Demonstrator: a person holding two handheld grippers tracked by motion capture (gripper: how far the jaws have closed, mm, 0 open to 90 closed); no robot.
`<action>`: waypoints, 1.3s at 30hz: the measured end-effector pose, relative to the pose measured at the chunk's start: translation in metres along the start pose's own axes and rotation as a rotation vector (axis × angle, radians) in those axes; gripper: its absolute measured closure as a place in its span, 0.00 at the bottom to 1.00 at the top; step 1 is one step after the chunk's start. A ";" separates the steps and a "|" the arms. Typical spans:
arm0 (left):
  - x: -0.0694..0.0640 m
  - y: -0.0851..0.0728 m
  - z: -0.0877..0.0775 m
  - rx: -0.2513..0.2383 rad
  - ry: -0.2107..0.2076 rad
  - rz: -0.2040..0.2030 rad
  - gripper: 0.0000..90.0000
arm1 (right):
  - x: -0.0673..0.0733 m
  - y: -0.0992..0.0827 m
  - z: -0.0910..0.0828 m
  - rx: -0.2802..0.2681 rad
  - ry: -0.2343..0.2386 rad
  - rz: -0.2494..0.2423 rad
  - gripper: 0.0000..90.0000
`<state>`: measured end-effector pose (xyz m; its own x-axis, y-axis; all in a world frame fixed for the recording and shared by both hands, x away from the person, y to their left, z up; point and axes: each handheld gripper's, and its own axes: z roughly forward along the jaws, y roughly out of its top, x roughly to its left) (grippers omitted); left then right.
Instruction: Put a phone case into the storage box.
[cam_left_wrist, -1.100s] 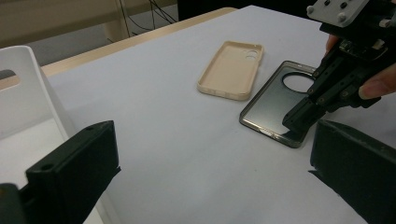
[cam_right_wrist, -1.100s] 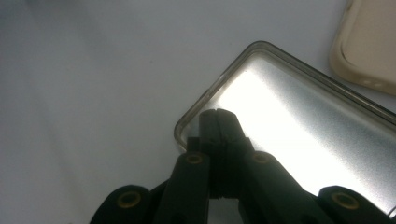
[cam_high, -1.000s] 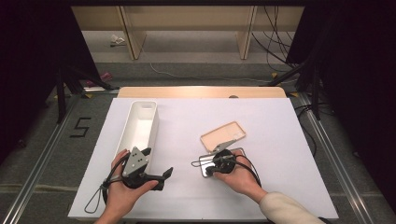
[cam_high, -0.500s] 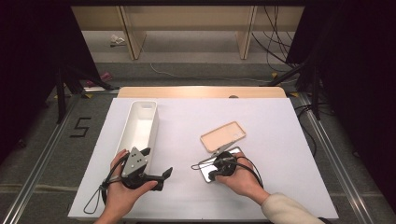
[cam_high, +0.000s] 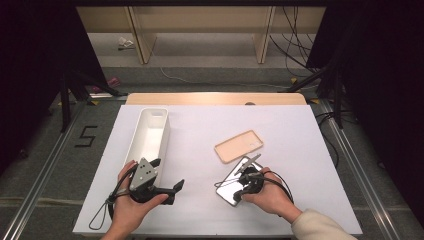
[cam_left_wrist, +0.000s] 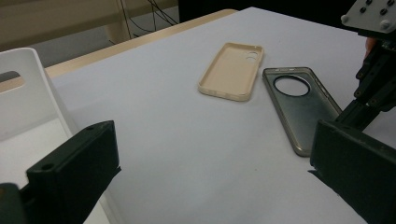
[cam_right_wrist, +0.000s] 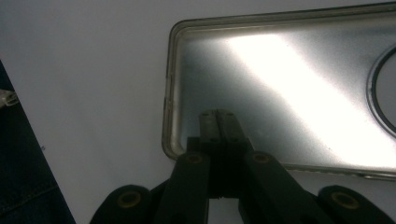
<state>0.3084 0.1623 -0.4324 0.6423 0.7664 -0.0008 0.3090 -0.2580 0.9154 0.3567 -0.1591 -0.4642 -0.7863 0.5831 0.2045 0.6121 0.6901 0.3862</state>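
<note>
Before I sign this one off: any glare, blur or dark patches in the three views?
Right gripper view: a blown-out glare band crosses the grey phone case; the shut right gripper looks soft. Left gripper view: the left gripper jaws are blurred and the beige case is sharp. High view: evenly lit table, black surroundings.

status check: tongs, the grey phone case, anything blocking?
Right tongs shut, tips inside the grey phone case, nothing gripped. Left tongs open, empty, beside the white bin. Beige case close beyond the grey one; nothing blocking.
</note>
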 end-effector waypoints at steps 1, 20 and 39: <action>0.000 0.000 0.000 0.000 0.000 0.000 0.01 | 0.000 0.000 0.000 0.000 0.000 0.000 1.00; 0.000 0.000 0.001 0.001 0.000 0.001 0.01 | -0.023 -0.029 -0.023 0.042 -0.056 0.028 1.00; -0.001 0.000 0.001 0.002 -0.004 0.004 0.01 | -0.017 -0.019 -0.035 0.018 -0.057 -0.226 0.68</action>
<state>0.3089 0.1610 -0.4329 0.6464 0.7630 0.0008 0.3081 -0.2620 0.9146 0.3557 -0.1975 -0.4434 -0.8980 0.4353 0.0633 0.4225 0.8133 0.4000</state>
